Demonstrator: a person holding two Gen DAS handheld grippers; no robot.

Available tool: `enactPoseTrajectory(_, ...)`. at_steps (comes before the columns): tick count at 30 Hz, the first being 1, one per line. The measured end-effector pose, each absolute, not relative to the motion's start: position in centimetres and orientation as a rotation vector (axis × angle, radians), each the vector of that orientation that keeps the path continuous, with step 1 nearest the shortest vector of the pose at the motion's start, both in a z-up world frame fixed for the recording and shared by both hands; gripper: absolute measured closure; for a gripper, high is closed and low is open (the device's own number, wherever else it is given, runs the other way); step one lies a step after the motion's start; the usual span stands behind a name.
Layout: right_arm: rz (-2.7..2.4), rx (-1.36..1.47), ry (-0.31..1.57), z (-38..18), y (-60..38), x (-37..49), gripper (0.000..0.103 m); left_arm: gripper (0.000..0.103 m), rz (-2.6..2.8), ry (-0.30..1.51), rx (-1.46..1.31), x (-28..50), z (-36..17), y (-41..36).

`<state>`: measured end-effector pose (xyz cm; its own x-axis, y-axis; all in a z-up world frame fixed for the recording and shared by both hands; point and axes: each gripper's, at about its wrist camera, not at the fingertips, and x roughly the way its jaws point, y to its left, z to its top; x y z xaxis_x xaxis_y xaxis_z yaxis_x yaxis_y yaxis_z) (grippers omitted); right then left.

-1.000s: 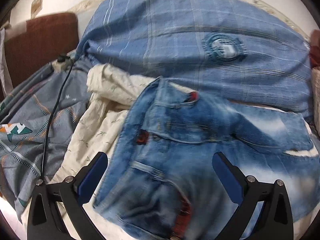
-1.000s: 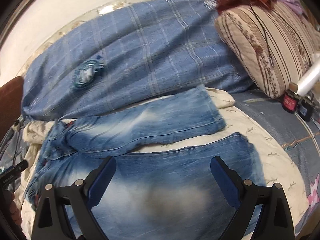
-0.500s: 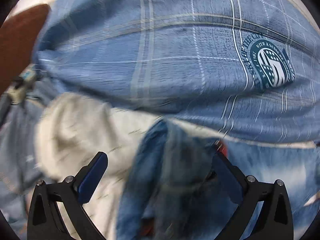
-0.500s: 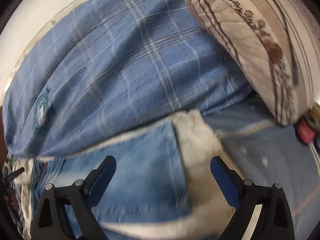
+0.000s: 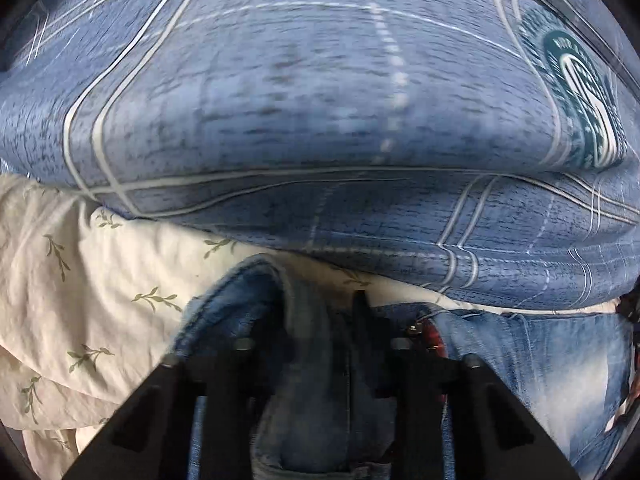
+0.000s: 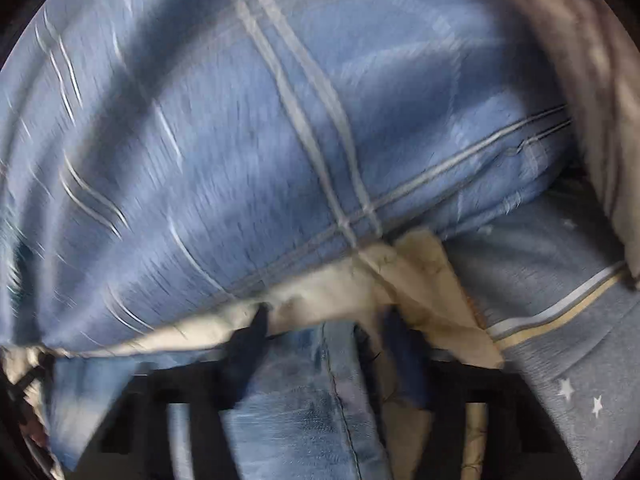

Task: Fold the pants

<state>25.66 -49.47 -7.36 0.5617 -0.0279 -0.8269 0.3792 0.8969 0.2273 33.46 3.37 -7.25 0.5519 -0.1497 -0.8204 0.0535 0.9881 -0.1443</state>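
Both wrist views close, low, facing the blue plaid pillow [image 5: 320, 120].

jeans [image 5: 532, 364] | faded light-blue denim, red plaid lining seen at waistband | laid on cream leaf-print sheet | bunched fold pinched at waist end | leg fabric [image 6: 304, 408] gripped

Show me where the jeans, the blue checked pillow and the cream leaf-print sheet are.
jeans [image 5: 520, 364]: left wrist view, on the pale denim at right.
blue checked pillow [image 5: 300, 100]: left wrist view, on its broad front.
cream leaf-print sheet [image 5: 80, 280]: left wrist view, on the bare part at left.
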Motion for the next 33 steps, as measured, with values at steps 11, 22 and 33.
enactPoseTrajectory(11, -0.245, 0.275, 0.813, -2.2, -44.5, 20.1, 0.079, 0.086, -0.268, 0.827, -0.146, 26.3, 0.6, 5.4)
enactPoseTrajectory(22, -0.232, 0.279, 0.665, 2.1, -42.0, 7.3, 0.079, 0.086, -0.334, 0.74, -0.229, 14.0, 4.7, 9.7)
enactPoseTrajectory(33, -0.205, 0.36, 0.699, -2.0, -42.8, -5.9, 0.079, 0.086, -0.283, 0.875, -0.191, 2.6, -2.9, 12.8)
